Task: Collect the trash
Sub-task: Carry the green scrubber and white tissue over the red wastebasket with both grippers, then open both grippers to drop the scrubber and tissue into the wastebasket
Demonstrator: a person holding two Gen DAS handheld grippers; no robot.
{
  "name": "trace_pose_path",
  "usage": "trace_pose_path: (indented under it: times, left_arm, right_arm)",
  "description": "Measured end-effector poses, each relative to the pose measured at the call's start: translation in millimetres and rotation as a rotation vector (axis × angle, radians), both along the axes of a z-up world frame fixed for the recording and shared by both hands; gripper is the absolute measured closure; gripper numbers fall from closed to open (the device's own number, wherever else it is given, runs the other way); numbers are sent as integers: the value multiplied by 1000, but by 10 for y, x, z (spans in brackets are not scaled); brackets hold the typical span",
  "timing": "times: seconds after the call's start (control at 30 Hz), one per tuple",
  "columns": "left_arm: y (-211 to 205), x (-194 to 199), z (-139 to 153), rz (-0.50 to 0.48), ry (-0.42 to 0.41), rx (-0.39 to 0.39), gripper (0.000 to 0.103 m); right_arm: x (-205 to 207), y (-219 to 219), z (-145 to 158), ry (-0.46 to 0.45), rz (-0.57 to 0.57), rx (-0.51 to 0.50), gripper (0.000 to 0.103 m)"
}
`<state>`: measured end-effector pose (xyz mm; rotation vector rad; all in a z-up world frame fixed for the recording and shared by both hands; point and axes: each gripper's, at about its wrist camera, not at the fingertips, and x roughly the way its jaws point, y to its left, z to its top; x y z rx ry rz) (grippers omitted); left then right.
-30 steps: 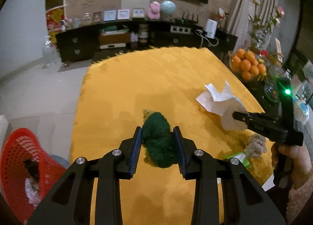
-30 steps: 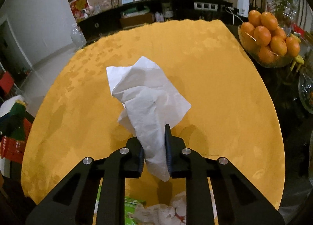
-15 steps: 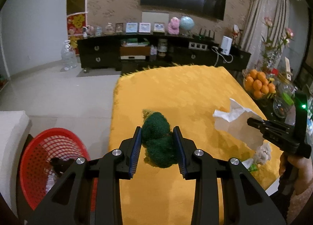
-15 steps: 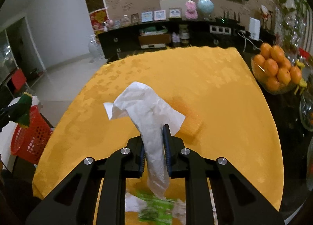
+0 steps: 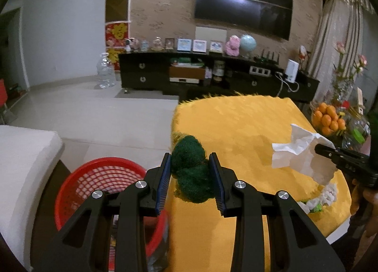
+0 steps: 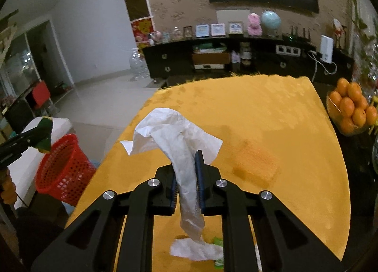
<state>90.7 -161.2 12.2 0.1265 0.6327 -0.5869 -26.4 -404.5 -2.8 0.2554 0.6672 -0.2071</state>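
A dark green fuzzy scrubbing pad (image 5: 191,170) is being held between the blue-lined fingers of the left claw (image 5: 191,178), at the desk's edge beside the red plastic mesh basket (image 5: 99,177) on the floor. A crumpled white paper tissue (image 6: 176,139) is being pinched in the narrowly closed right claw (image 6: 186,181), above the yellow cloth-covered desk (image 6: 271,130).

The step in hand is judged to be the drop: each piece should be brought fully over the basket's open mouth before it is released (the tissue is light and may drift or cling to the pads).

More scraps, a white wad (image 6: 196,249) and a green wrapper (image 6: 218,242), are lying at the near desk edge. A glass bowl of oranges (image 6: 352,111) is standing well to the right, clear of the path; the desk's corner is lying between the right claw and the basket.
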Motion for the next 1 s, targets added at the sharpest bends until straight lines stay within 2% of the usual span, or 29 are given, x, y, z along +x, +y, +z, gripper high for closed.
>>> trace_pose_path:
  times: [0.47, 0.77, 1.0]
  left_arm:
    - [657, 233, 70, 144, -19, -1, 72]
    - [948, 348, -117, 205, 14, 24, 72]
    - [1128, 448, -367, 235, 73, 23, 71]
  right_arm:
    - [525, 727, 277, -30, 167, -14, 89]
    - [943, 1427, 447, -45, 343, 1, 89]
    - [1224, 1929, 340, 0, 451, 22, 89]
